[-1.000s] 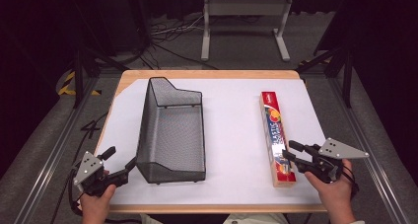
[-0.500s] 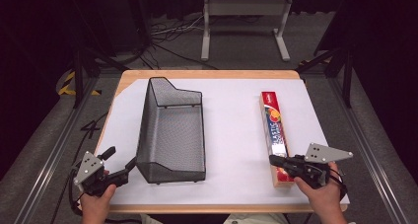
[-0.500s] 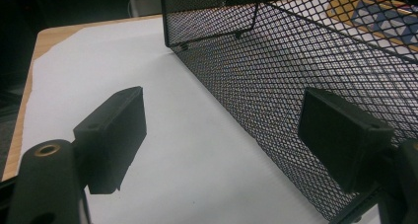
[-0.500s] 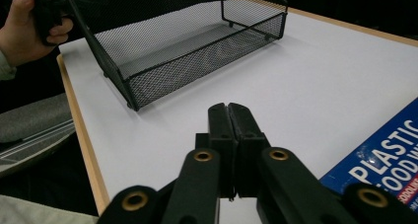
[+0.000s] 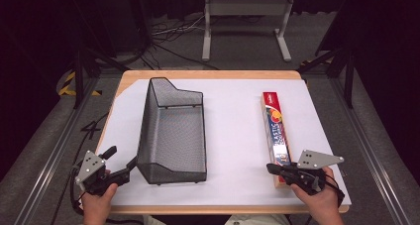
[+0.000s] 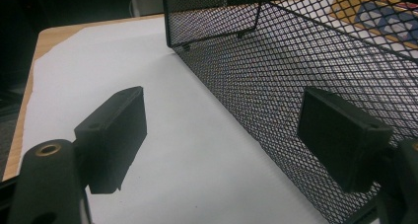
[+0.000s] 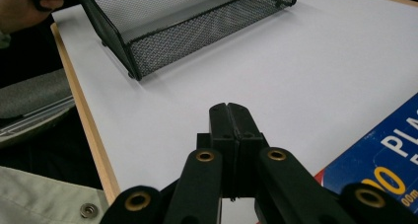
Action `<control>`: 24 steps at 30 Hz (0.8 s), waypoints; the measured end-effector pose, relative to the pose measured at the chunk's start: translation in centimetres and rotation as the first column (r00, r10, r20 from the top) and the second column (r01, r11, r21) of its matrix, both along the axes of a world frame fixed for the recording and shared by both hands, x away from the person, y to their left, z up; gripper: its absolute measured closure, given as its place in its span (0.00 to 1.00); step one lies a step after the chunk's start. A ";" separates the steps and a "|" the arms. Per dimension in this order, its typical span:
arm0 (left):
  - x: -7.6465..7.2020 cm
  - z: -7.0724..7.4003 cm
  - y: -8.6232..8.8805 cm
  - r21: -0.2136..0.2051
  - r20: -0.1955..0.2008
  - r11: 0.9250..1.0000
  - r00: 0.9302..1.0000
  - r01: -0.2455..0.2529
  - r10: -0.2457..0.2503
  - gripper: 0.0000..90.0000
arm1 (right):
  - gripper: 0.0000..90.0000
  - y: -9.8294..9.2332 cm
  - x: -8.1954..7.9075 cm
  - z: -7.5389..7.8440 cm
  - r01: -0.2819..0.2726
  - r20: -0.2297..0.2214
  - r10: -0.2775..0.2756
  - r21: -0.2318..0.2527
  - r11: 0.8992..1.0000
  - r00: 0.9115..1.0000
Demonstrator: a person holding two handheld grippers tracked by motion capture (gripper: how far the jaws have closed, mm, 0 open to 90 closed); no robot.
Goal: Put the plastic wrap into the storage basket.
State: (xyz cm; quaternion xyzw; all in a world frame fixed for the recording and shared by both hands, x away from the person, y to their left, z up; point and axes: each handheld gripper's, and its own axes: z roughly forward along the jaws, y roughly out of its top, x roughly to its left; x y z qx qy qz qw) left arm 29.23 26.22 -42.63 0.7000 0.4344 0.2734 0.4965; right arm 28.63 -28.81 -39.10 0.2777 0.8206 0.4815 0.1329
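Right hand-held gripper (image 5: pixel 273 168) beside box (image 5: pixel 275 131)

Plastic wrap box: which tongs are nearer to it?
Right. The right tongs sit shut at the plastic wrap box's near end; the left tongs flank the mesh basket's corner.

Desk (image 5: pixel 237 136) is viewed from above the near edge, facing 12 o'clock and down. Gripper views are set low and close. Mesh basket (image 5: pixel 171 131) is shared by all three views.
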 end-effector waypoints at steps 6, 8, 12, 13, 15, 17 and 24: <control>0.4 0.0 0.0 0.000 -0.001 1.000 1.000 -0.010 0.010 0.22 | 1.00 0.0 -0.1 -0.6 0.018 -0.025 -0.019 -0.042 0.999 0.999; 0.5 0.0 -0.1 -0.002 -0.003 1.000 1.000 -0.013 0.013 0.22 | 1.00 0.1 -0.2 -0.9 0.022 -0.039 -0.025 -0.063 0.998 0.999; 0.9 0.0 -0.2 0.005 -0.005 1.000 1.000 -0.014 0.014 0.23 | 1.00 0.2 -0.2 -1.4 0.027 -0.066 -0.034 -0.094 0.995 0.997; 0.9 0.0 -0.3 0.008 -0.006 1.000 1.000 -0.024 0.024 0.23 | 1.00 0.3 -0.2 -1.5 0.030 -0.073 -0.038 -0.103 0.994 0.997; 1.0 0.0 -0.1 0.006 -0.002 1.000 1.000 -0.030 0.030 0.23 | 1.00 0.5 -0.2 -1.8 0.026 -0.086 -0.036 -0.116 0.993 0.996; 1.1 0.0 0.1 -0.009 -0.004 0.999 0.999 -0.047 0.047 0.23 | 1.00 0.8 -0.3 -2.0 0.023 -0.095 -0.036 -0.136 0.991 0.995; 1.4 -0.1 0.2 -0.019 -0.016 0.998 0.998 -0.056 0.056 0.24 | 1.00 2.0 -0.2 -2.8 0.014 -0.115 -0.038 -0.202 0.979 0.993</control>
